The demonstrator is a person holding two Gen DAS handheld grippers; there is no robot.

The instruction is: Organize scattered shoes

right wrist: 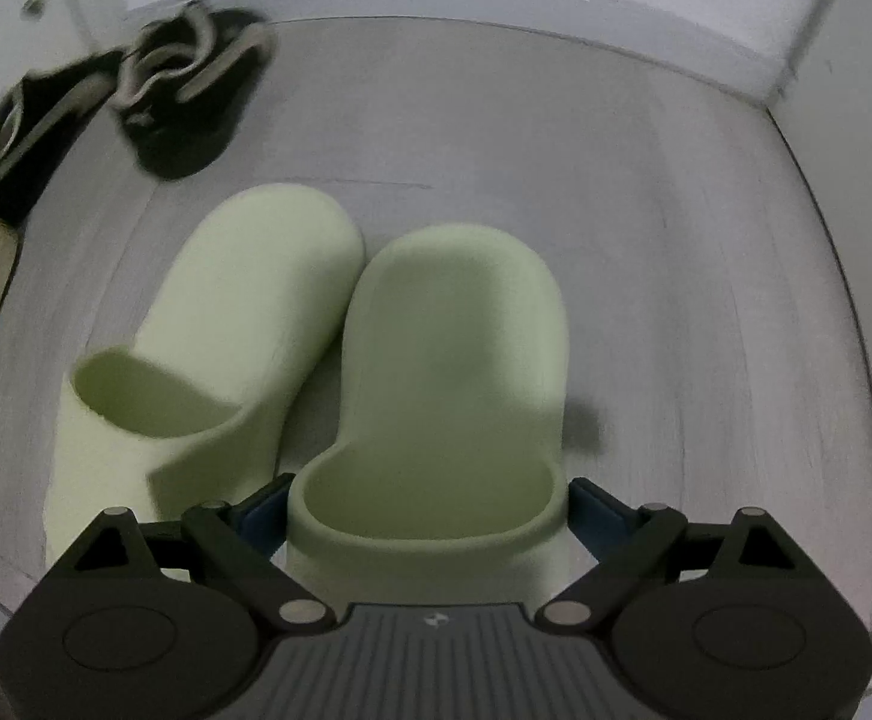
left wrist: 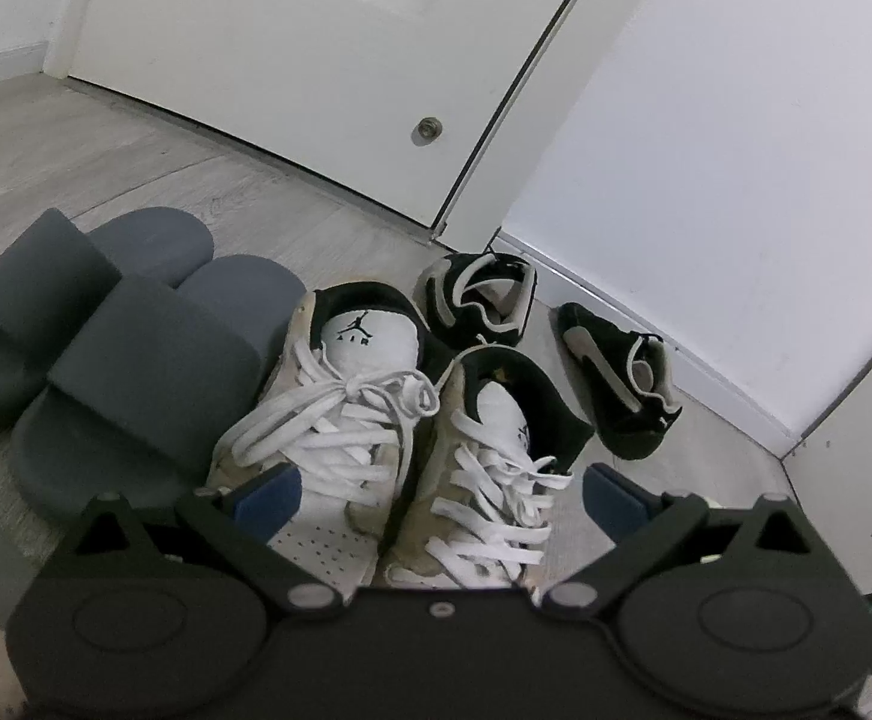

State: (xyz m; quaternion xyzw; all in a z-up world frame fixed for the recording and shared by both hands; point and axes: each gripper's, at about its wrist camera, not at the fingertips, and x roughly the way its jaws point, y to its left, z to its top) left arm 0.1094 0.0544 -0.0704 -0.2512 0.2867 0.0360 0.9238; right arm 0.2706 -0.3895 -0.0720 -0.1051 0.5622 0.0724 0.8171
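Two white lace-up sneakers (left wrist: pixel 339 408) (left wrist: pixel 490 480) stand side by side on the floor in the left wrist view. My left gripper (left wrist: pixel 442 495) is open wide and straddles the pair; its right pad (left wrist: pixel 616 498) stays clear of the right shoe. In the right wrist view, two pale green slippers lie toes away from me. My right gripper (right wrist: pixel 432 510) is shut on the heel end of the right slipper (right wrist: pixel 454 372), with a pad (right wrist: pixel 595 510) pressed on each side. The left slipper (right wrist: pixel 225 330) rests beside it, the toes touching.
Two dark grey slides (left wrist: pixel 135 372) (left wrist: pixel 33 312) sit left of the white sneakers. Two black sneakers (left wrist: pixel 478 294) (left wrist: pixel 622 378) lie by the white baseboard, also seen blurred as a black sneaker (right wrist: pixel 189 90) at the right wrist view's upper left. A white door (left wrist: pixel 291 60) and walls (left wrist: pixel 736 150) close off the back.
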